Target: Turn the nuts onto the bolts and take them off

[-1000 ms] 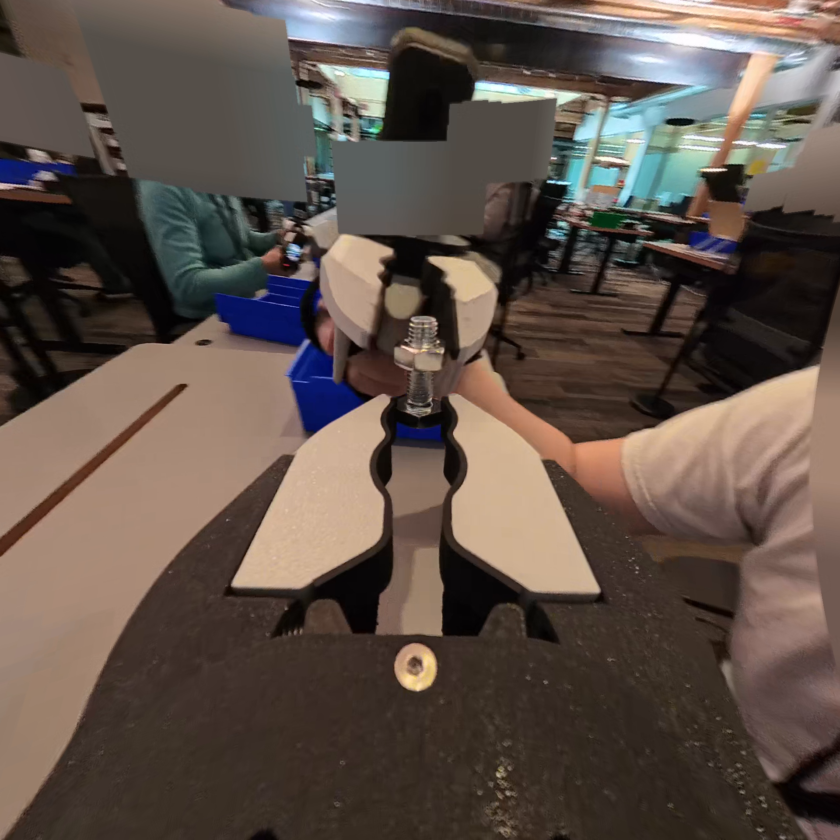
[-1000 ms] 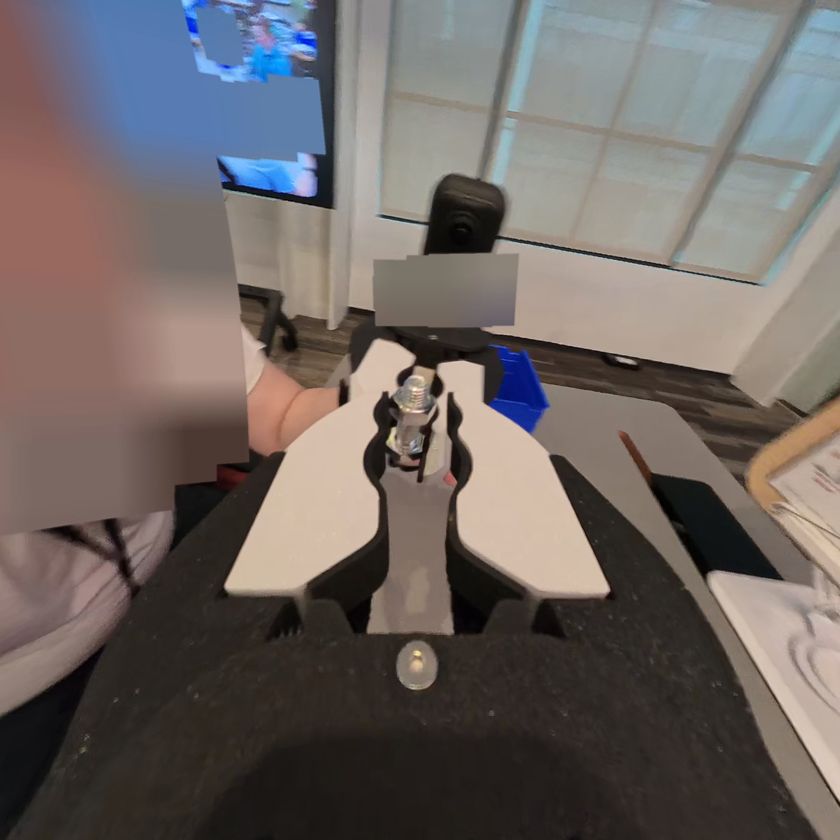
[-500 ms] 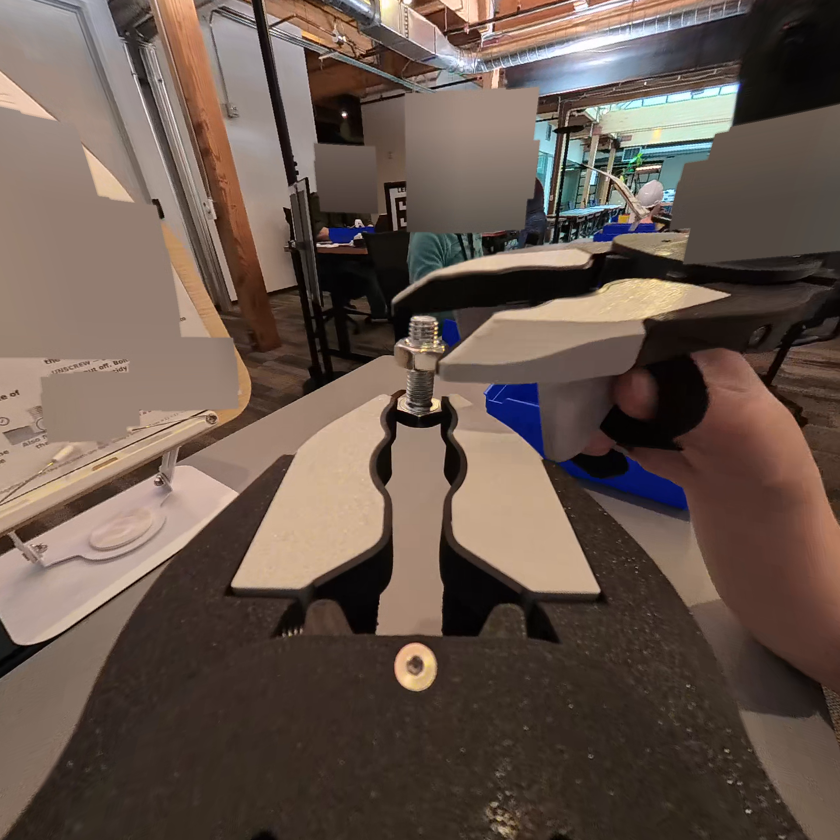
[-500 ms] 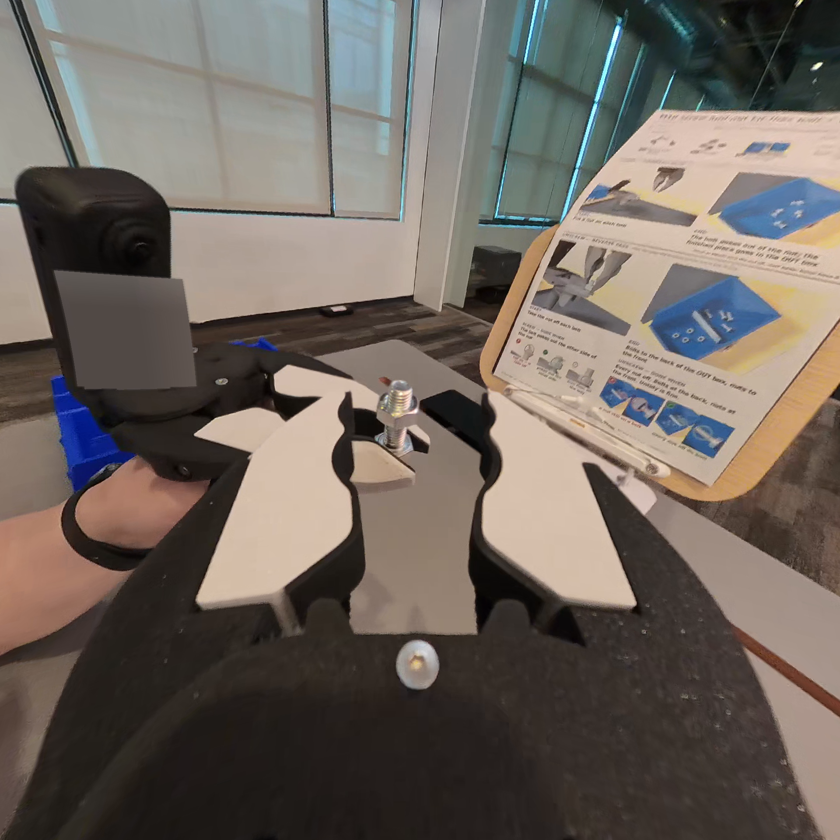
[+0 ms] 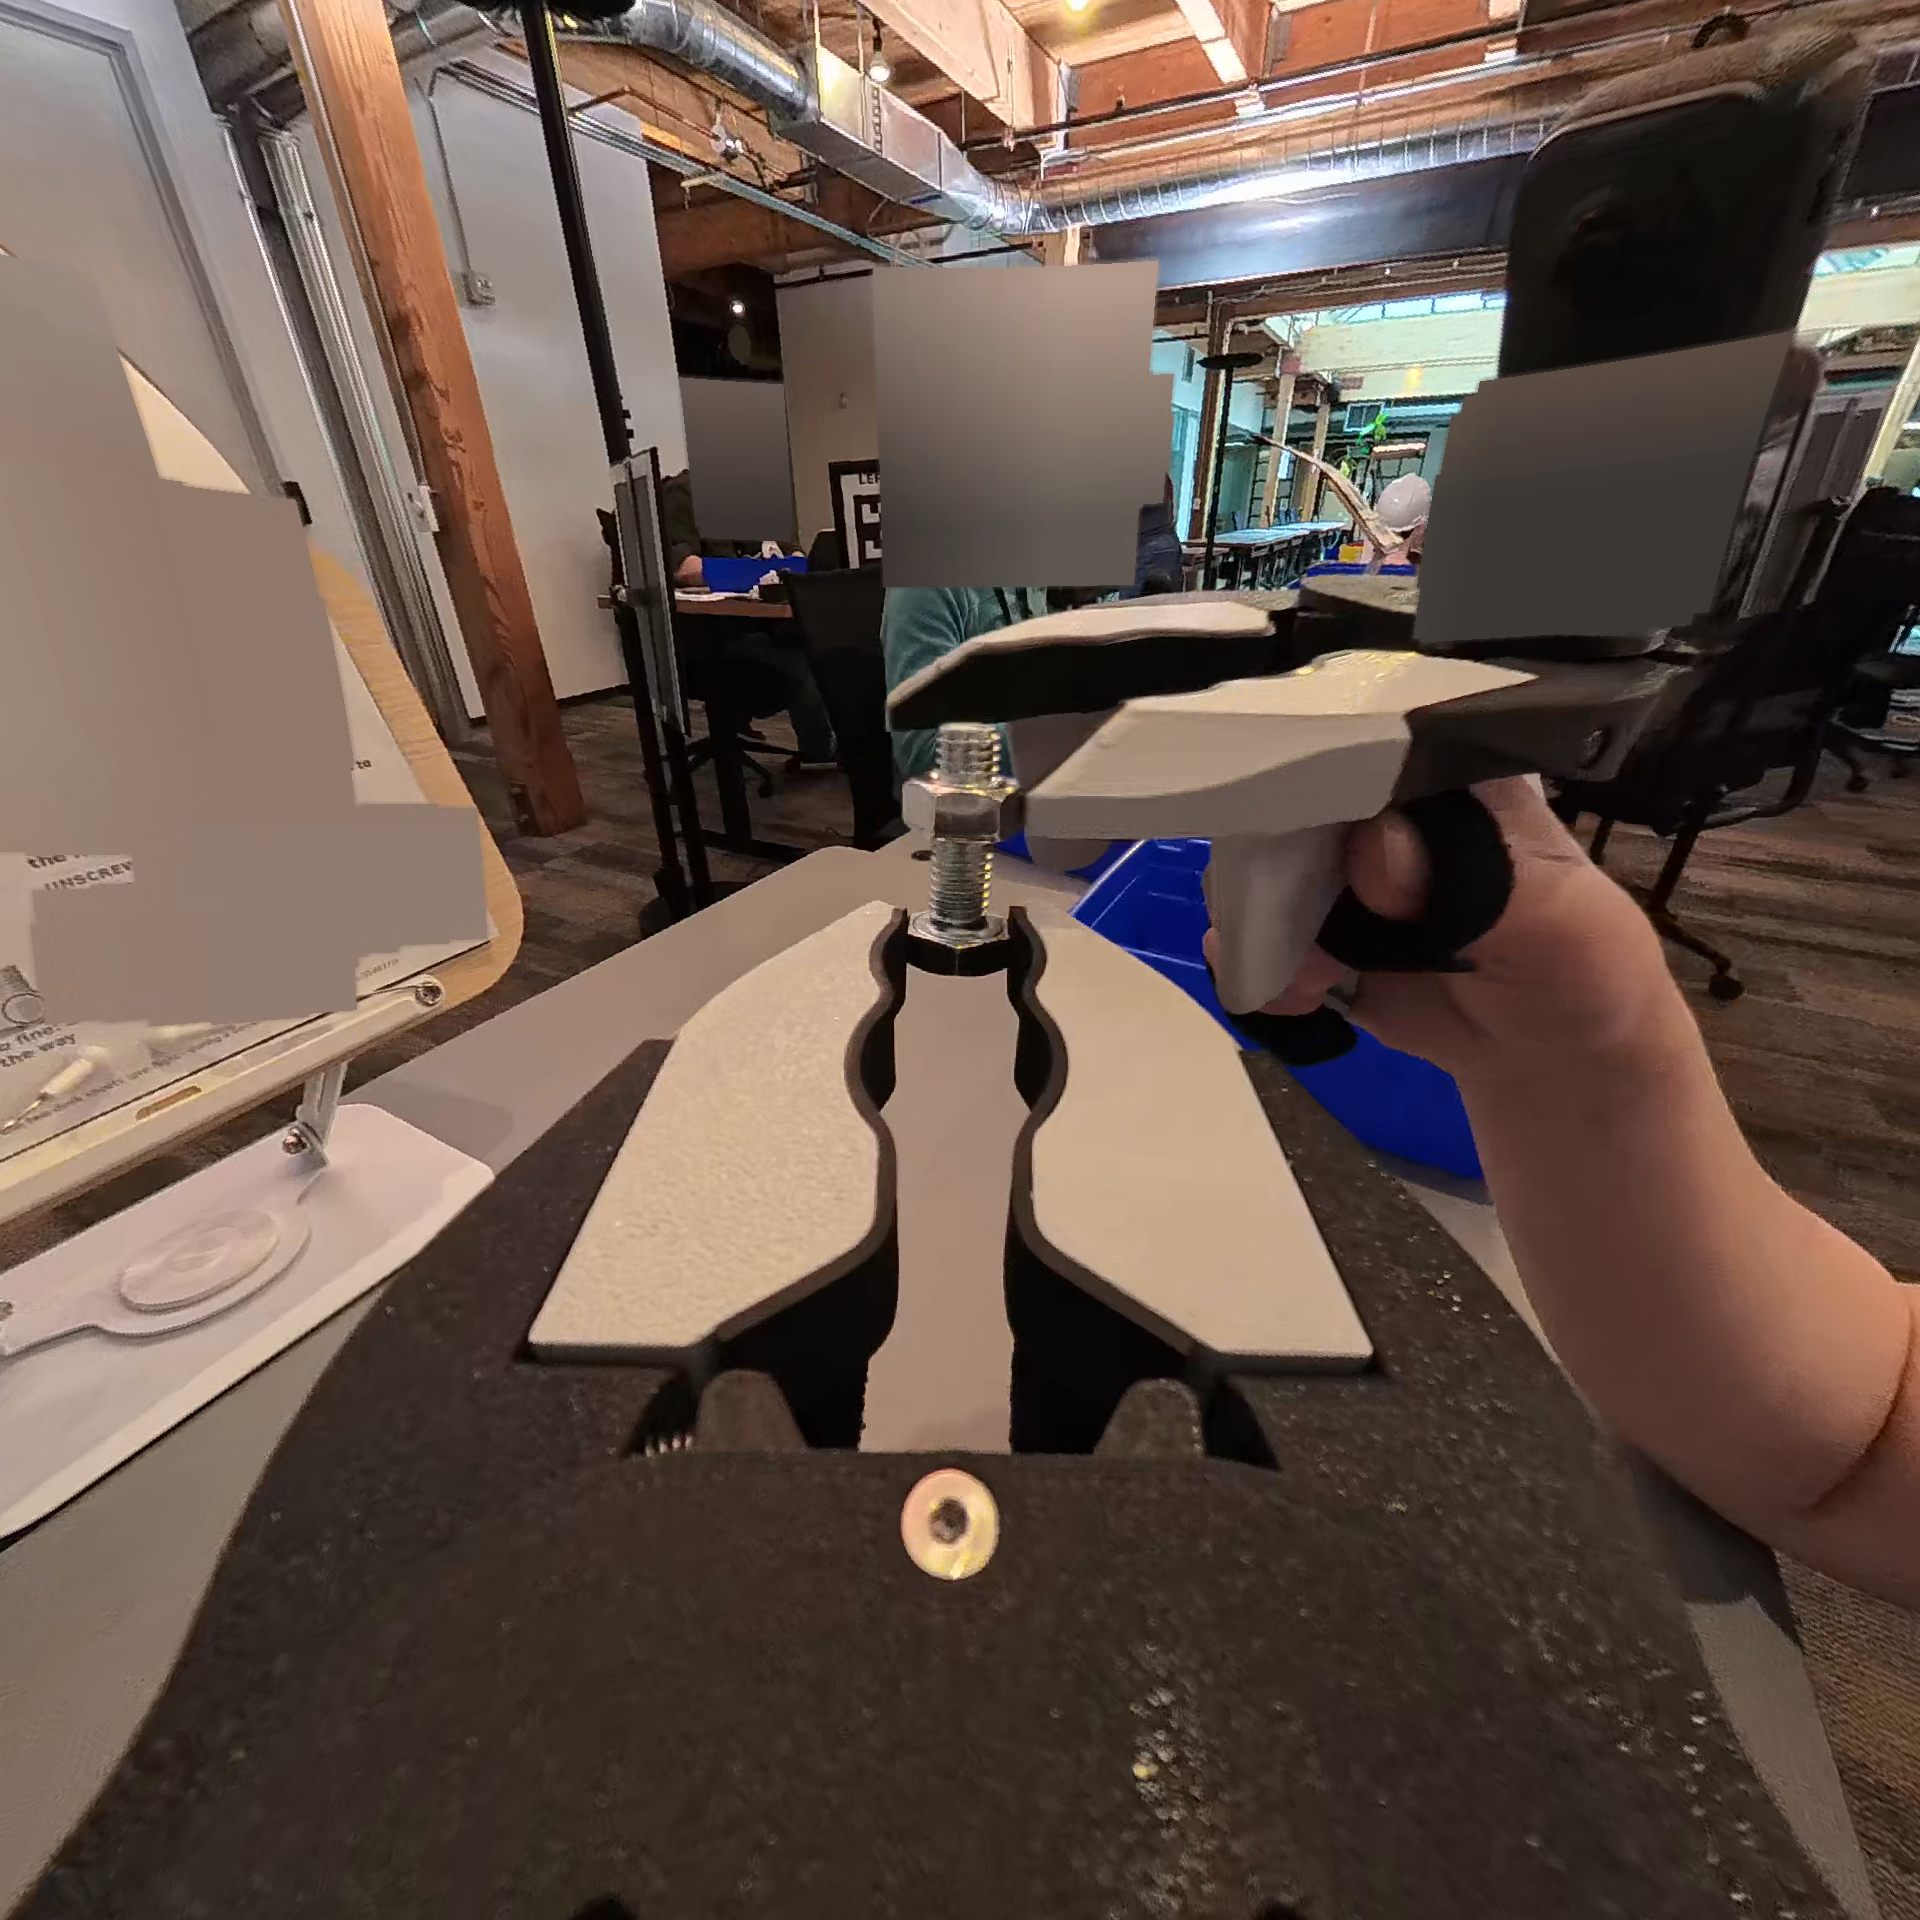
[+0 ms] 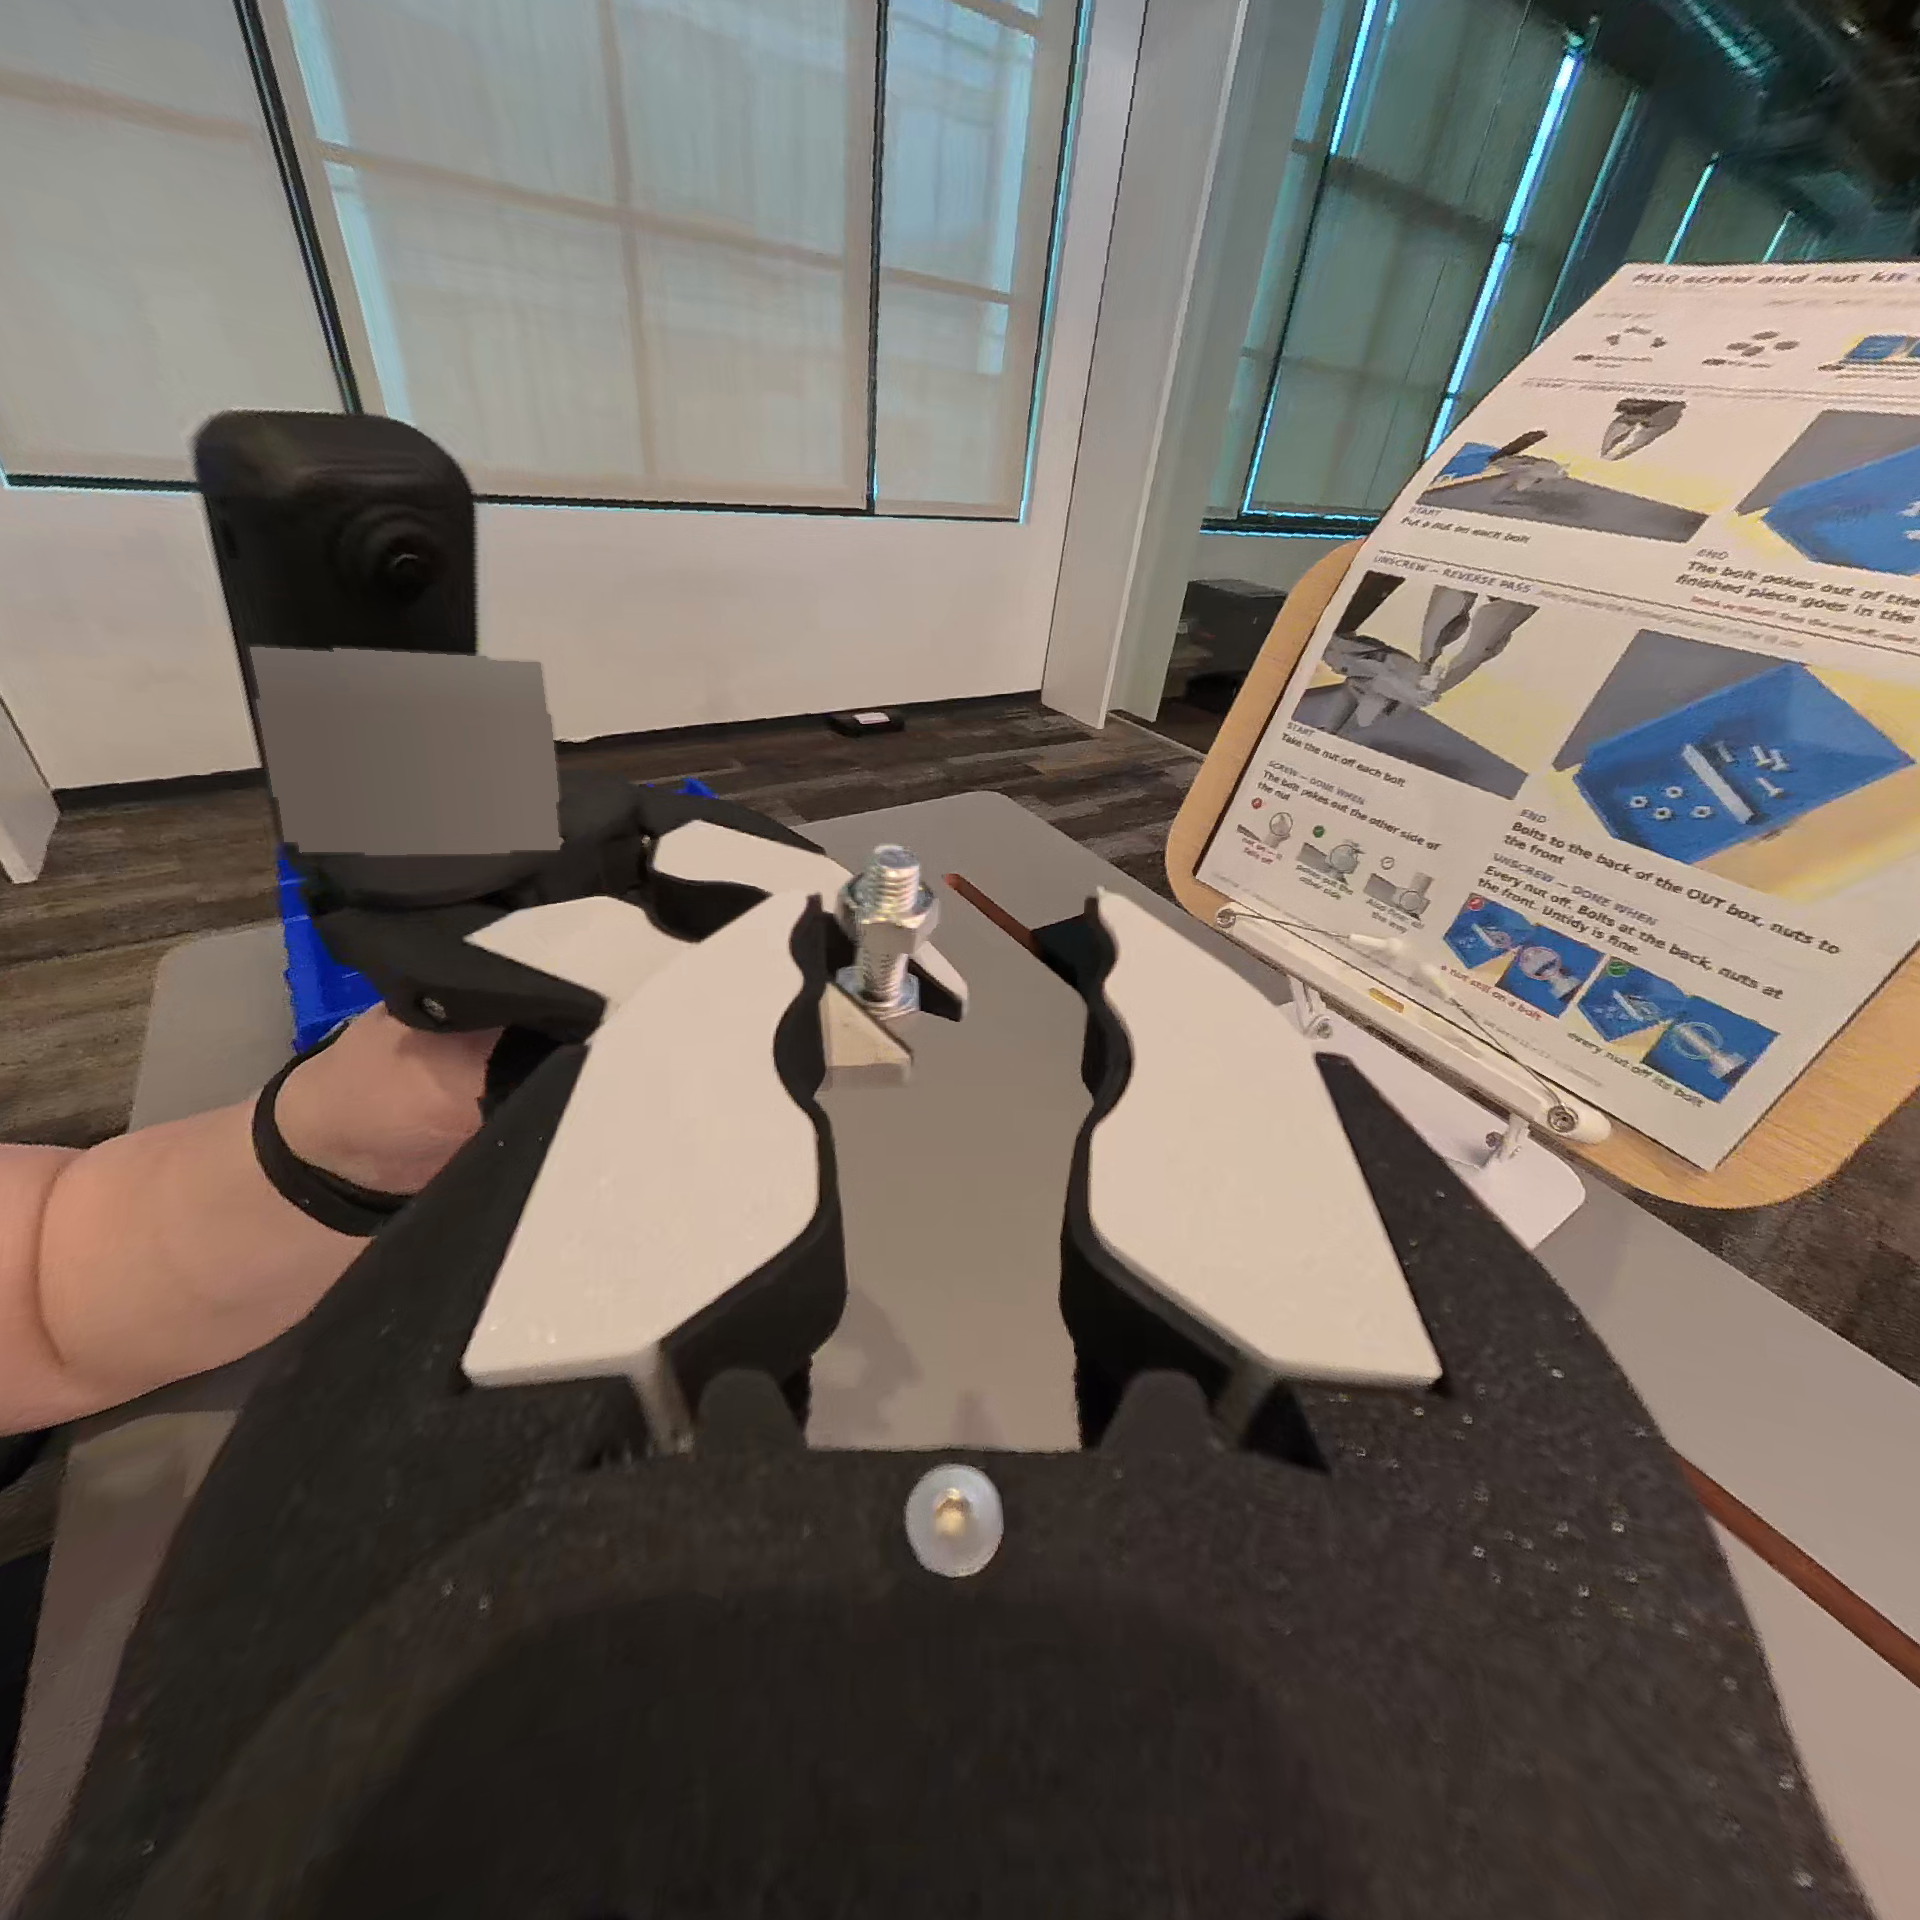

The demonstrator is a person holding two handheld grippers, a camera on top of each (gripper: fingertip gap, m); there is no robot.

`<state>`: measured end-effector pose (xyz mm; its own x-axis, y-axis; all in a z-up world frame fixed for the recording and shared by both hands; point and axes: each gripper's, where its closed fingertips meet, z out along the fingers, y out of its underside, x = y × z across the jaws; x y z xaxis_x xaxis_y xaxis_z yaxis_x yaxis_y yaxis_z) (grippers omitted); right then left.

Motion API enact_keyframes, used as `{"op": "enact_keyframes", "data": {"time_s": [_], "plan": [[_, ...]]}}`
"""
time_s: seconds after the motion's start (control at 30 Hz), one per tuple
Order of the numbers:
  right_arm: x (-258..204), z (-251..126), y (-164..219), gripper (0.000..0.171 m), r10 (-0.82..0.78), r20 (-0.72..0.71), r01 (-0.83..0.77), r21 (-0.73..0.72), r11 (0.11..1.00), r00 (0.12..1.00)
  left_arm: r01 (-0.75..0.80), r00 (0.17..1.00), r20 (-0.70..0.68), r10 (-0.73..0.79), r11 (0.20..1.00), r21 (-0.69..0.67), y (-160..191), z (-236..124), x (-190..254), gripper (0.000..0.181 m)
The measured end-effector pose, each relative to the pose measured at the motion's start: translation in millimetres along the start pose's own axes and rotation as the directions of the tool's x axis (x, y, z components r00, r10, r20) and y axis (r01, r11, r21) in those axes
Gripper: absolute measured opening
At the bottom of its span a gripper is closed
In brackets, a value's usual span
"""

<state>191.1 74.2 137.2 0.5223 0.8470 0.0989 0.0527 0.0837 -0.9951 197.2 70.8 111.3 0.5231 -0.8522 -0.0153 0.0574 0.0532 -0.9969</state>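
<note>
Right of our right jaws we see an instruction sheet [image 6: 1621, 748] tilted on a wooden stand [image 6: 1226, 790]. Beyond our left jaws, to their right, sits a blue bin [image 5: 1164, 914] on the grey table [image 5: 644, 997].

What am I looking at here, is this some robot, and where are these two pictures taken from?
There is no robot: a person holds a hand-operated claw in each hand. Each claw carries a camera that looks along its two fingers, so one picture comes from the left claw and the other from the right claw. The left claw is shut on the head of an upright bolt with a nut threaded on it. The right claw is open, with the nut between its fingers. On the grey table are a blue bin and an instruction board on a stand.
</note>
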Motion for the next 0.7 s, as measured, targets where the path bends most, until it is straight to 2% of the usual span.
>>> {"op": "enact_keyframes", "data": {"time_s": [0.17,0.27,0.33,0.53,0.6,0.7], "plan": [[17,-13,-2,0.044,0.032,0.0,-0.032,0.002,0.999,0.999,0.013,1.0,-0.01,-0.013,0.999,0.047,-12,-7,0,0.018],[1,-16,-14,0.044,0.09,0.117,-0.099,0.067,0.993,0.989,-0.014,1.0,-0.006,0.015,0.999,0.049,-12,-7,1,0.018],[-10,-12,-14,0.045,0.091,0.149,-0.101,0.059,0.993,0.985,-0.048,0.999,0.004,0.048,0.998,0.028,-8,-5,2,0.018],[-1,-1,-1,0.049,0.004,-0.008,-0.004,-0.001,1.0,1.0,-0.065,0.998,0.008,0.065,0.998,0.022,-3,0,6,0.018],[1,-5,-2,0.05,0.005,0.001,-0.005,-0.008,1.0,1.0,-0.058,0.998,0.015,0.058,0.998,0.029,-5,-1,3,0.018],[13,-14,-7,0.042,0.043,-0.011,-0.042,0.024,0.999,0.999,-0.044,0.999,0.014,0.043,0.998,0.04,-8,-4,0,0.018]]}}
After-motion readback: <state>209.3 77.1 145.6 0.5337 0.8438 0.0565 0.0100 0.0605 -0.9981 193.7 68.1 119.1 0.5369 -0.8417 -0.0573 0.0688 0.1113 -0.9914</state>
